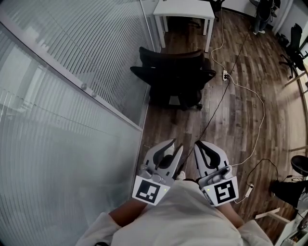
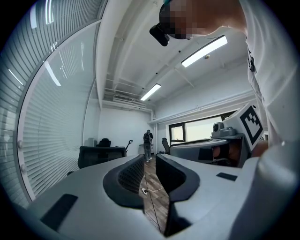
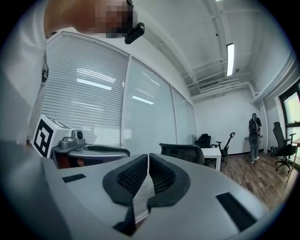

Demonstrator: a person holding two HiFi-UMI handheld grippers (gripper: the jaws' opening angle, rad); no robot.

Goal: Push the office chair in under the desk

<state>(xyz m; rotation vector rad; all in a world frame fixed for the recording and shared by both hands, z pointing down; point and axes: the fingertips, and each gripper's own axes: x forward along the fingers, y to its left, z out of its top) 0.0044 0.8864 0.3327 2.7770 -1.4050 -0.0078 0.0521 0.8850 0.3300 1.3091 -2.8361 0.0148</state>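
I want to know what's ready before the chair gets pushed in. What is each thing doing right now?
Office chair: upright, pulled out, not tucked in.
Desk: standing past the chair, chair not under it yet.
Left claw: a little open, empty.
Right claw: shut, empty.
Blinds: down, slats closed.
Ceiling lights: on.

A black office chair [image 1: 175, 74] and a white desk [image 1: 185, 9] are carried by the wood-plank floor [image 1: 240, 120], where a white cable [image 1: 262, 103] is trailed past a power strip [image 1: 225, 75] beside the chair.
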